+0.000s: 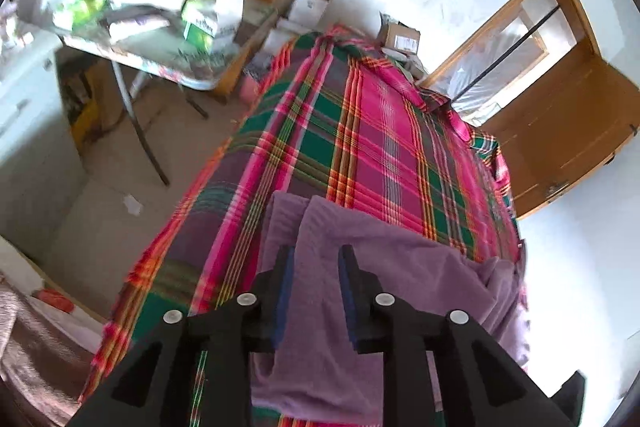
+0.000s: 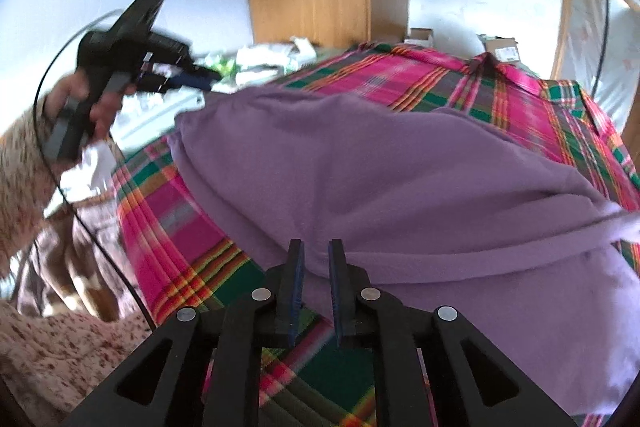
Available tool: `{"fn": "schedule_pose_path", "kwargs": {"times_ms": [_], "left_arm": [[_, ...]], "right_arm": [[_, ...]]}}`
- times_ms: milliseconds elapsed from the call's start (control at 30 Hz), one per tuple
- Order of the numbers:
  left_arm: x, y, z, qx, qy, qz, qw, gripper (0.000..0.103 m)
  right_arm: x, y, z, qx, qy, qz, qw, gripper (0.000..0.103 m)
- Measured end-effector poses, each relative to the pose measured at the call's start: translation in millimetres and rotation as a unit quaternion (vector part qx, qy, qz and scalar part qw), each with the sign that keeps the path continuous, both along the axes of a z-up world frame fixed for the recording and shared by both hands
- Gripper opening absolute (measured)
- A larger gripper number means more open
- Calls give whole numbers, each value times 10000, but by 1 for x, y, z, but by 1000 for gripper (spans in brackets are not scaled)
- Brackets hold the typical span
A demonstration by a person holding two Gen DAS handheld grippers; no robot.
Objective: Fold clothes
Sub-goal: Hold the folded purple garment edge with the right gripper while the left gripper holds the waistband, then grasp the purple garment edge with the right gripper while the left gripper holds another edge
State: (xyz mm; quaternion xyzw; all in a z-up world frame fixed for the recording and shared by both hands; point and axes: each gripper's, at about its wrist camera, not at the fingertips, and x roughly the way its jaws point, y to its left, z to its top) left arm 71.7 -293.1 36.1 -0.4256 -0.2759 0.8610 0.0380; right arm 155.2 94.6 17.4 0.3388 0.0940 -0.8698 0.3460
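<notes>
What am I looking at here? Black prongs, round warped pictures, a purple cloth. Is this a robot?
No robot: a person holds a two-fingered gripper in each hand, each carrying a wide-angle camera looking along its fingers. One picture comes from the left gripper, the other from the right gripper, which also shows the left one raised in the person's hand. A purple garment lies on a plaid bedcover. Both grippers are open above it, holding nothing.
</notes>
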Motion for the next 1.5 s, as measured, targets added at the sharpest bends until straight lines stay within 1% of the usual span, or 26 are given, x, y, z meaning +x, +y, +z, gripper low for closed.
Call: {"fn": "schedule_pose_path", "kwargs": {"times_ms": [67, 133, 200, 267, 300, 367, 433, 500, 600, 667, 700, 767, 867, 933, 1000, 1067, 1133, 1233, 1300, 1433, 1500], "left_arm": [[7, 14, 5, 5, 174, -145, 9997, 24], [13, 37, 8, -105, 293, -403, 9987, 25], [17, 62, 11, -195, 415, -695, 9965, 25], [19, 88, 12, -191, 509, -1042, 9931, 25], [18, 102, 10, -161, 516, -1235, 9909, 25], [17, 130, 8, -218, 494, -1619, 9853, 25], [16, 155, 4, -249, 489, -1950, 9793, 25], [14, 179, 0, -302, 439, -2235, 9732, 25], [15, 214, -3, -534, 470, -2583, 9634, 25], [13, 233, -6, -663, 444, -2755, 9580, 25], [11, 242, -8, -716, 424, -2842, 9551, 25], [11, 254, -10, -888, 429, -2932, 9509, 26], [13, 269, -12, -1246, 455, -3016, 9441, 26], [16, 275, -15, -1405, 469, -3044, 9410, 26], [14, 277, -20, -1337, 424, -3059, 9417, 26], [10, 278, -25, -1204, 330, -3013, 9453, 26], [6, 280, -30, -1236, 244, -2955, 9470, 26], [7, 280, -31, -1165, 282, -2944, 9481, 26], [7, 280, -32, -1144, 313, -2963, 9477, 26], [10, 283, -31, -1162, 386, -3007, 9458, 26], [13, 288, -31, -1205, 439, -3144, 9406, 26]], "right_arm": [[-3, 17, 5, -128, 7, -296, 9995, 13], [-7, 40, 8, -190, 5, -756, 9970, 13], [-9, 71, 13, -188, 41, -1258, 9919, 13], [-9, 96, 19, -200, 91, -1671, 9857, 13], [-7, 115, 24, -185, 147, -1973, 9801, 13], [-3, 145, 31, -171, 207, -2369, 9712, 14], [2, 179, 38, -126, 210, -2800, 9597, 14], [4, 209, 40, -73, 50, -3127, 9498, 14], [6, 243, 37, 15, -181, -3576, 9337, 17], [3, 256, 32, -178, -205, -3764, 9260, 18], [-1, 258, 28, -354, -226, -3831, 9227, 19], [-16, 255, 21, -634, -334, -3793, 9225, 24], [-41, 240, 13, -785, -477, -3540, 9307, 24], [-59, 230, 8, -848, -555, -3395, 9351, 24], [-79, 221, 4, -929, -651, -3271, 9382, 24], [-91, 215, 3, -1045, -740, -3221, 9380, 24], [-110, 211, 3, -1102, -802, -3164, 9388, 24], [-134, 204, 4, -1096, -852, -3092, 9408, 25], [-146, 200, 4, -1127, -945, -3051, 9409, 24], [-164, 200, 3, -1228, -1127, -3128, 9351, 25], [-169, 202, 2, -1286, -1187, -3192, 9314, 29]]}}
